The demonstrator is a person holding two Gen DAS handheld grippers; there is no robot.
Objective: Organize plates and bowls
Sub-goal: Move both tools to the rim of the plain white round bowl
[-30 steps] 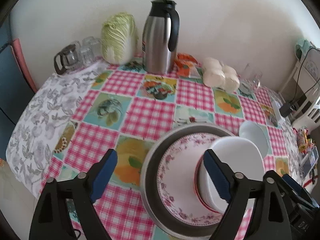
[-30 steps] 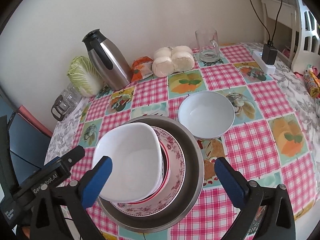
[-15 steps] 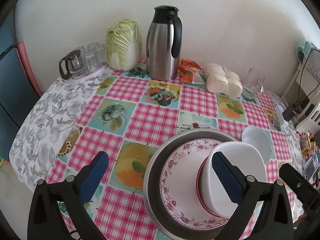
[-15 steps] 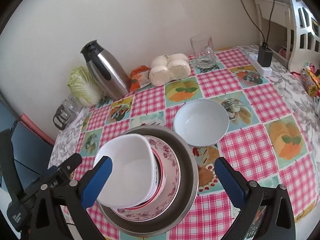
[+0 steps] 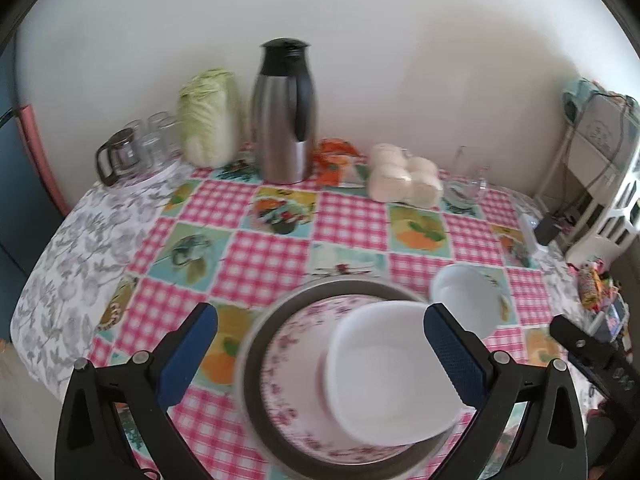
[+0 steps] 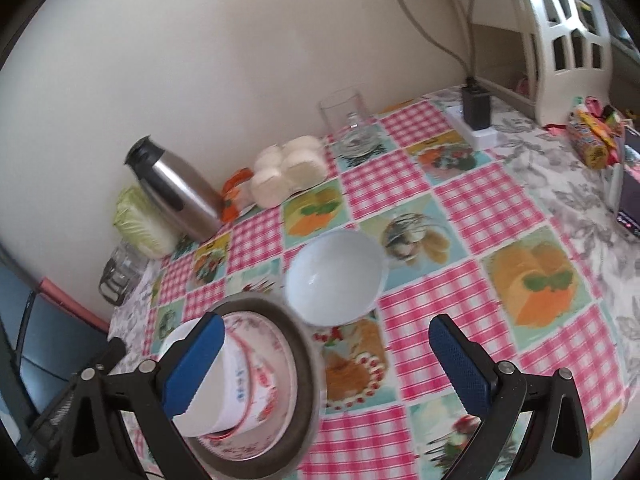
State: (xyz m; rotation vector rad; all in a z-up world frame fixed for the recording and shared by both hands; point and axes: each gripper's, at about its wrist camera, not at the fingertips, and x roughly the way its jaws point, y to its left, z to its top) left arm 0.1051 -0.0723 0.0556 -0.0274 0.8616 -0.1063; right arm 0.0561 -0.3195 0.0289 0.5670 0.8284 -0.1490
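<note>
A stack sits near the table's front: a grey metal basin [image 5: 260, 344] [image 6: 296, 336] holds a pink floral plate [image 5: 288, 344] [image 6: 276, 344], a red-rimmed bowl [image 6: 248, 364] and a white squarish bowl [image 5: 384, 364] [image 6: 208, 412] on top. A round white bowl [image 5: 464, 292] [image 6: 334, 276] stands alone on the cloth to the stack's right. My left gripper [image 5: 320, 356] is open above the stack and empty. My right gripper [image 6: 326, 364] is open and empty, in front of the round white bowl, its left finger [image 6: 192, 364] over the stack.
At the back by the wall stand a steel thermos [image 5: 286, 116], a cabbage [image 5: 208, 116], glass cups [image 5: 132, 148], an orange packet [image 5: 334, 156], white buns [image 5: 404, 176] and a glass mug [image 6: 346, 120]. A power strip [image 6: 474, 120] and snacks [image 6: 592, 136] lie far right.
Both grippers have pulled back and risen from the stack. The right view has swung right, so the round white bowl is now between its fingers. The dishes have not moved.
</note>
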